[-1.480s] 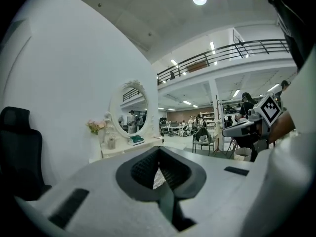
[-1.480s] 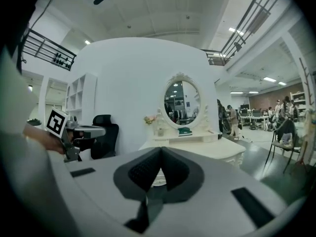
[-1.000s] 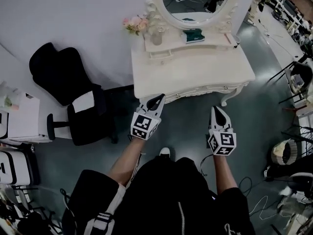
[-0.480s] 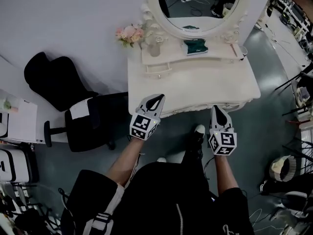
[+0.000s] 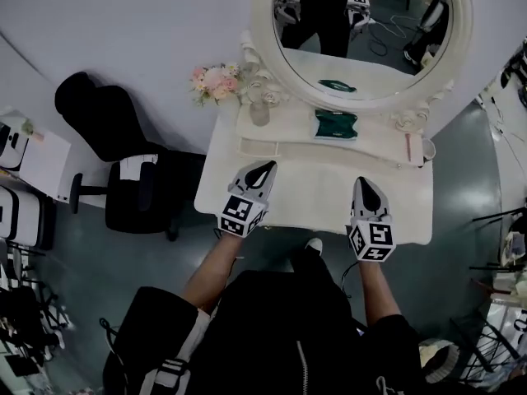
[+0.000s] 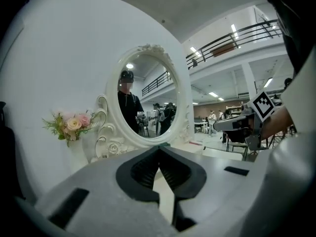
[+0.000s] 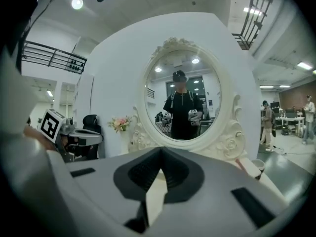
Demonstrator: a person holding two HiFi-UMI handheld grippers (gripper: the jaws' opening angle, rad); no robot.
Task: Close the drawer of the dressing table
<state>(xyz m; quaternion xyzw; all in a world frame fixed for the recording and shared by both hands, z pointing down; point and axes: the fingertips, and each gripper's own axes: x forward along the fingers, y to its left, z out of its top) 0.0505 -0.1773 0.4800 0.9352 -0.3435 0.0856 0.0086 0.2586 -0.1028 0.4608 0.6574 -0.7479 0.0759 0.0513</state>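
Observation:
The white dressing table (image 5: 313,192) with its oval mirror (image 5: 362,35) stands right in front of me. On its raised back shelf, at the left, a small drawer (image 5: 262,148) sticks out a little. My left gripper (image 5: 268,166) hovers over the table top just in front of that drawer, its jaws shut and empty. My right gripper (image 5: 363,182) is over the right half of the top, also shut with nothing in it. In the left gripper view the left gripper (image 6: 159,147) points at the mirror's base. The right gripper (image 7: 160,150) faces the mirror too.
A pink flower bunch (image 5: 216,81) in a vase and a teal item (image 5: 336,124) sit on the back shelf. A black office chair (image 5: 123,179) stands left of the table, with white cabinets (image 5: 33,163) beyond it. A person's shoe (image 5: 314,243) shows at the table's front edge.
Both grippers have moved forward from in front of the table's edge to above its top. The table and mirror now sit much closer in view.

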